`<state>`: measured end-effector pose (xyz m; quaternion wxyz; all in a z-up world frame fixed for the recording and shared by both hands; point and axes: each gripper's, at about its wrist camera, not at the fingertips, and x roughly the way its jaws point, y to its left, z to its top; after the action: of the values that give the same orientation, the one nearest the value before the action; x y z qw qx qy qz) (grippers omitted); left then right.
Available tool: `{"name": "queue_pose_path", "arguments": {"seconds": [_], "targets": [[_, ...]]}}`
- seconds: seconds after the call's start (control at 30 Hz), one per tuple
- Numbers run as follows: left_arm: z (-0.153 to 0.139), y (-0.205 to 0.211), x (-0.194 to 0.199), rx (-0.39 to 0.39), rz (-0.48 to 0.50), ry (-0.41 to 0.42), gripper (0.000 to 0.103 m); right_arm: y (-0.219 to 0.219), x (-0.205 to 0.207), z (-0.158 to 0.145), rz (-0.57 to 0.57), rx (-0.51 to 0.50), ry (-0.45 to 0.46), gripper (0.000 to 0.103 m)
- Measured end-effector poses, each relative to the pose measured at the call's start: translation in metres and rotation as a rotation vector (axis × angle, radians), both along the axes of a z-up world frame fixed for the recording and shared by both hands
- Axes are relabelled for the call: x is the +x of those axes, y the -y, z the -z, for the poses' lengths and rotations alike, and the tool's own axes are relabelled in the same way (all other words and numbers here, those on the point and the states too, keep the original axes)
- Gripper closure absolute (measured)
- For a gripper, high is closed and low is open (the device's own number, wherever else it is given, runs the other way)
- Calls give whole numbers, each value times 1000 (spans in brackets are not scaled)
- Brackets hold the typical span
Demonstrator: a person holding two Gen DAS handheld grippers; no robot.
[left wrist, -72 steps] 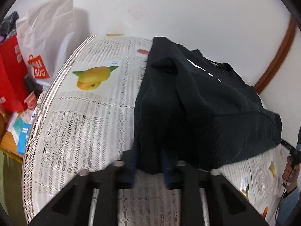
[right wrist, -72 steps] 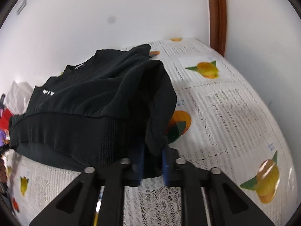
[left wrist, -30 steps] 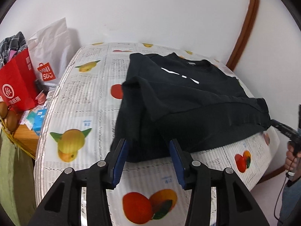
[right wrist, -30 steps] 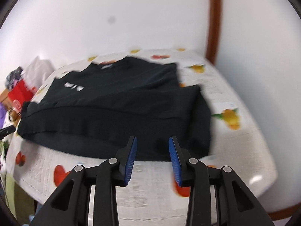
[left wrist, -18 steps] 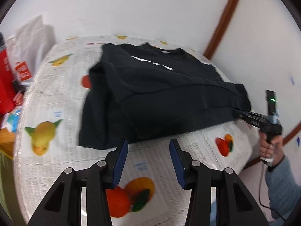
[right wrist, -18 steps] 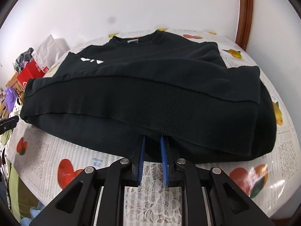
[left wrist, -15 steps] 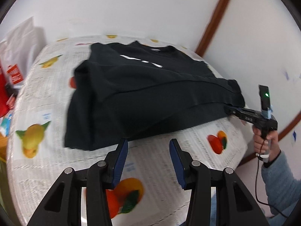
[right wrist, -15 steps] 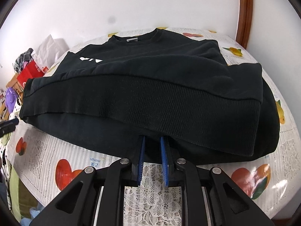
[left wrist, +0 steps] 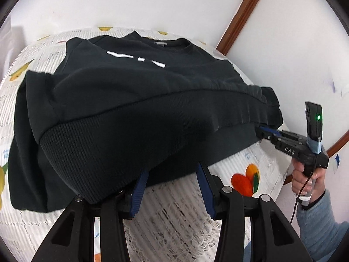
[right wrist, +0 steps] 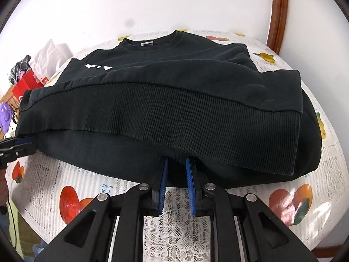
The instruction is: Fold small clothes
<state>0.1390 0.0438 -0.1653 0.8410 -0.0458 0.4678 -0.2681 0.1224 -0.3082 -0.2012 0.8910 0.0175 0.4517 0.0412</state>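
– Left gripper [left wrist: 172,170]: how does it stand?
– Jaws spread wide, level with the table [left wrist: 174,222] and pointing at the near edge of the black sweatshirt [left wrist: 135,91]. The fabric overhangs its fingertips, but nothing is pinched.

– And the right gripper [right wrist: 176,163]?
– Jaws drawn narrow, with dark cloth between the tips. It appears clamped on the lower layer, just under the ribbed hem [right wrist: 196,118]. The right hand [left wrist: 305,176] holds it low and level, at the garment's right end.

– Where does the garment lie?
– Spread across the fruit-print table, collar away from the person, with the hem doubled back over the body.

– How will it handle?
– Probably soft, thick and fairly heavy for its size. It sags between holds and does not look slippery. The stiffer ribbed hem or a doubled corner seems the best grip. Two holds well apart should keep the fold line straight.
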Motion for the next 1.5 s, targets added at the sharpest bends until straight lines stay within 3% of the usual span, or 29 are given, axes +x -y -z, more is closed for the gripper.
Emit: {"name": "queue_pose_path", "arguments": {"seconds": [0.2, 0.4, 0.63, 1.0, 1.13, 1.27, 1.5], "targets": [[-13, -1, 8, 33, -31, 21, 60, 4, 19, -12, -6, 21, -73, 87], [-24, -4, 16, 28, -40, 61, 60, 5, 38, -29, -1, -12, 13, 88], [-43, -5, 35, 52, -69, 142, 60, 11, 68, -53, 17, 43, 88, 88], [-46, -11, 92, 53, -114, 156, 60, 2, 128, -59, 14, -7, 154, 88], [-41, -14, 113, 93, -162, 156, 60, 0, 159, -52, 26, -52, 124, 88], [-37, -29, 127, 46, -215, 113, 60, -2, 178, -51, 26, -85, 107, 89], [-35, -44, 120, 47, -246, 99, 60, 8, 172, -106, 73, -121, 257, 69]]}}
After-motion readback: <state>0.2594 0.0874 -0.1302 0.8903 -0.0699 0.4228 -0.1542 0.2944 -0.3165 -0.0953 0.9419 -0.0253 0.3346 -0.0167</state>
